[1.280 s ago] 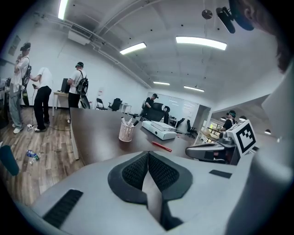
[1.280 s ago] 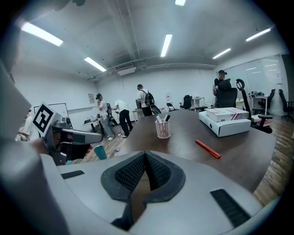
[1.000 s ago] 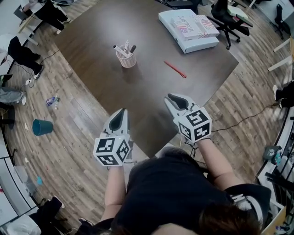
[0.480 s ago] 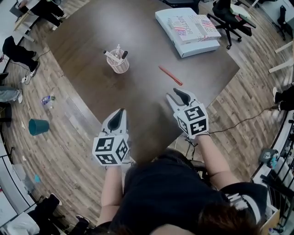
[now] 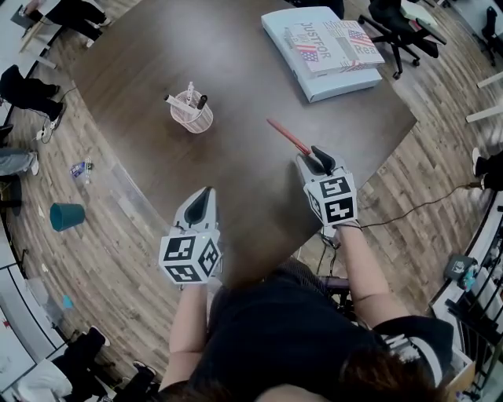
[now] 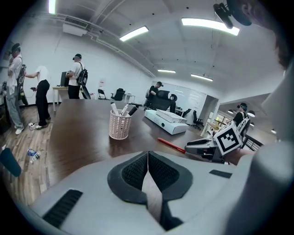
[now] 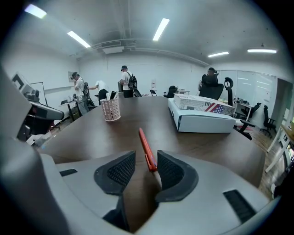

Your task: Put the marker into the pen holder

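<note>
A red marker (image 5: 289, 137) lies flat on the dark brown table (image 5: 236, 71), right of centre. My right gripper (image 5: 317, 158) is at its near end with the jaws opening. In the right gripper view the marker's (image 7: 145, 146) near end lies between the pads, close to the right one, and neither pad presses on it. A white mesh pen holder (image 5: 192, 112) with several pens stands upright at the left, and shows far off as the pen holder (image 7: 110, 109). My left gripper (image 5: 206, 192) hovers at the table's near edge, shut and empty, its jaws (image 6: 148, 158) pointing toward the holder (image 6: 120, 125).
A large pale blue box (image 5: 322, 43) with printed sheets on top lies at the far right of the table. Office chairs (image 5: 393, 23) stand beyond it. A teal bucket (image 5: 64, 216) sits on the wood floor at the left. People stand at desks in the background.
My right gripper has moved forward to the marker and its jaws have spread, so the marker's near end now lies between them. The left gripper has stayed put.
</note>
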{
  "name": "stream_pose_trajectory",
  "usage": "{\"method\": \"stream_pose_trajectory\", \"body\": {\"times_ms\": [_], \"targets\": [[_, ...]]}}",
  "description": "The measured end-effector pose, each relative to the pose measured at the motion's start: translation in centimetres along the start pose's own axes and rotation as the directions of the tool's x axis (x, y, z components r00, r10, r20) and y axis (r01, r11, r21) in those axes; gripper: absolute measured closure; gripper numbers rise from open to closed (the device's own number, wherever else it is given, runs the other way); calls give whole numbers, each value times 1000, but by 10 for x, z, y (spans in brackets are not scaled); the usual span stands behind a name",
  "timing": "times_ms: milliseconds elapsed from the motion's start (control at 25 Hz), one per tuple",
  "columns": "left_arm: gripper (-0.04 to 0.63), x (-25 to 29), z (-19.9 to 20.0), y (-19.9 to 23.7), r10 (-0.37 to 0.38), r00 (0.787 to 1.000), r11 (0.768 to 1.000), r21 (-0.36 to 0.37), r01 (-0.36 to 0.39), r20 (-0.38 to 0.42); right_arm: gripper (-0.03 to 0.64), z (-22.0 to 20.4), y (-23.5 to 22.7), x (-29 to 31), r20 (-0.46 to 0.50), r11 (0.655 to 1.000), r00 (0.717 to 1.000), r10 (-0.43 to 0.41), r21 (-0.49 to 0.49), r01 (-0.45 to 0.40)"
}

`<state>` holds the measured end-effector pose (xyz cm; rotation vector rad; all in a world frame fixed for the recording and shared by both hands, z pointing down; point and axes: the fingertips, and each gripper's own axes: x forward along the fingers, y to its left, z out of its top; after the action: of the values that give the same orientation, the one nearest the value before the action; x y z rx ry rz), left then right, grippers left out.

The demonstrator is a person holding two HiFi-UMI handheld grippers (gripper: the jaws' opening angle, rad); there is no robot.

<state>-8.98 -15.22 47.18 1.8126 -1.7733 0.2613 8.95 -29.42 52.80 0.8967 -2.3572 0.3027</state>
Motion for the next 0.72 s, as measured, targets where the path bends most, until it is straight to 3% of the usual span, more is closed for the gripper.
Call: {"method": "stream_pose_trajectory", "body": {"times_ms": [400, 720], "targets": [[566, 15, 1, 2, 14, 1000, 1000, 20, -13, -28, 471, -21, -14, 25, -98, 1000, 995, -13, 3, 13], [566, 17, -6, 8, 33, 999, 999, 7, -32, -43, 532, -21, -4, 27, -113, 996, 994, 6, -91, -16]]}}
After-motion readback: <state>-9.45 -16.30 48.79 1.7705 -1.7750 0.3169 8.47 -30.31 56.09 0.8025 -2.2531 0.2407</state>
